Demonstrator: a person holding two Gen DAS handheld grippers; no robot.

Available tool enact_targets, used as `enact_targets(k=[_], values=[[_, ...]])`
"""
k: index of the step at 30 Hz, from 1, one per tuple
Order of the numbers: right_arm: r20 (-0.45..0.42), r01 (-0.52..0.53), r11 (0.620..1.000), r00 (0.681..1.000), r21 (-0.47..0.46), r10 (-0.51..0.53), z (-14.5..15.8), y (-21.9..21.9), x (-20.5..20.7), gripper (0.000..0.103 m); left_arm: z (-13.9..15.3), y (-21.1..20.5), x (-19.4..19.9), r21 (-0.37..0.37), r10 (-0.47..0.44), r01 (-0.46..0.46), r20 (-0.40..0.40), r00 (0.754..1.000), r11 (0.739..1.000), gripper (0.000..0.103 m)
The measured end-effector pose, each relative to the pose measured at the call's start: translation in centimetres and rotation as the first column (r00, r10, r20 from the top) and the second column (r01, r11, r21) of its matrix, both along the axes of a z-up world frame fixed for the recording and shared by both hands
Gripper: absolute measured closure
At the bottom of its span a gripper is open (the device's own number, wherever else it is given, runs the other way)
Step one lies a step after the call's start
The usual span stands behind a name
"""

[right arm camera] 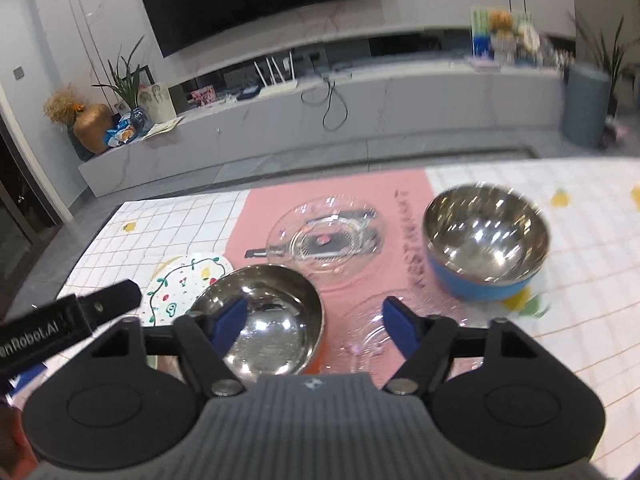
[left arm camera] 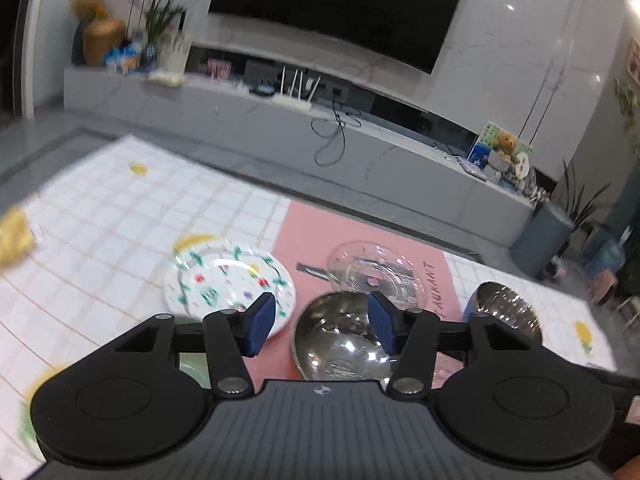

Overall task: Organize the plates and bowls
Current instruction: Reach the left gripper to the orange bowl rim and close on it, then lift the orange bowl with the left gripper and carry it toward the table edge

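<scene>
Pink placemat (right arm camera: 280,204) reads "RESTAURANT" | left hand-held gripper (left arm camera: 322,322) spread | right hand-held gripper (right arm camera: 314,322) spread, empty

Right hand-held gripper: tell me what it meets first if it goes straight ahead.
Probably the clear glass plate just under the open right hand-held gripper; the steel bowl sits left of that line. Depth is unclear.

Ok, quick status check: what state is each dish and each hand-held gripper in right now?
Left hand-held gripper: open, holding nothing.
Right hand-held gripper: open, holding nothing.
Steel bowl: upright, empty, on the pink mat.
Blue bowl: upright, empty, standing alone.
Far glass plate: flat on the mat, empty.
Near glass plate: flat on the mat, beside the steel bowl.
Patterned plate: flat on the cloth, empty.
</scene>
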State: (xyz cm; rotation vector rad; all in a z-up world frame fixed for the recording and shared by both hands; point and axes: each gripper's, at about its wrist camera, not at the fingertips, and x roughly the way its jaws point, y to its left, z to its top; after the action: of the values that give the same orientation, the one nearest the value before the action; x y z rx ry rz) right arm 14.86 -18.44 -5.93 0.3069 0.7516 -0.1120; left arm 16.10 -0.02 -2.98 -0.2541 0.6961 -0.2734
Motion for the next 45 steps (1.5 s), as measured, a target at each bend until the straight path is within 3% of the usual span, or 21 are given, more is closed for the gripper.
enact_targets(k=[2, 4, 11, 13, 23, 27, 37, 45], values=[[-0.019, -0.005, 1.0, 1.0, 0.007, 0.005, -1.1, 0.0, 0.9, 0.048, -1.0, 0.1, 1.0, -0.023, 0.006, -0.007, -0.044, 0.999, 1.0, 0.048], [-0.038, -0.002, 1.0, 0.999, 0.015, 0.002, -2.1, -0.3, 1.3, 0.054, -1.7, 0.0, 1.5, -0.008, 0.018, -0.019, -0.059, 0.998, 1.0, 0.052], [-0.088, 0.005, 0.999, 0.996, 0.042, -0.002, -3.7, -0.7, 1.8, 0.07, -4.1, -0.8, 2.4, 0.032, 0.039, -0.035, -0.134, 0.99, 0.999, 0.054], [-0.101, -0.004, 0.999, 0.995, 0.047, 0.008, -4.1, -0.6, 1.9, 0.08, -4.7, -0.8, 2.5, 0.035, 0.041, -0.036, -0.154, 0.987, 0.999, 0.056], [-0.086, -0.032, 0.993, 0.995, 0.113, 0.042, -4.8, -1.2, 1.7, 0.094, -5.5, -2.0, 2.6, 0.079, 0.029, -0.015, -0.176, 0.984, 0.997, 0.085], [-0.082, -0.031, 0.991, 0.996, 0.128, 0.042, -4.8, -1.2, 1.7, 0.094, -5.6, -2.1, 2.5, 0.096, 0.035, -0.018, -0.173, 0.984, 0.995, 0.09], [-0.089, -0.027, 0.989, 0.995, 0.144, 0.04, -4.5, -1.3, 0.9, 0.096, -5.1, -1.6, 1.5, 0.092, 0.032, -0.016, -0.181, 0.983, 0.996, 0.091], [-0.034, -0.056, 0.983, 0.997, 0.177, 0.063, -2.7, -0.5, -2.5, 0.096, -2.2, -0.2, -2.1, 0.093, 0.037, -0.023, -0.148, 0.988, 0.995, 0.09]])
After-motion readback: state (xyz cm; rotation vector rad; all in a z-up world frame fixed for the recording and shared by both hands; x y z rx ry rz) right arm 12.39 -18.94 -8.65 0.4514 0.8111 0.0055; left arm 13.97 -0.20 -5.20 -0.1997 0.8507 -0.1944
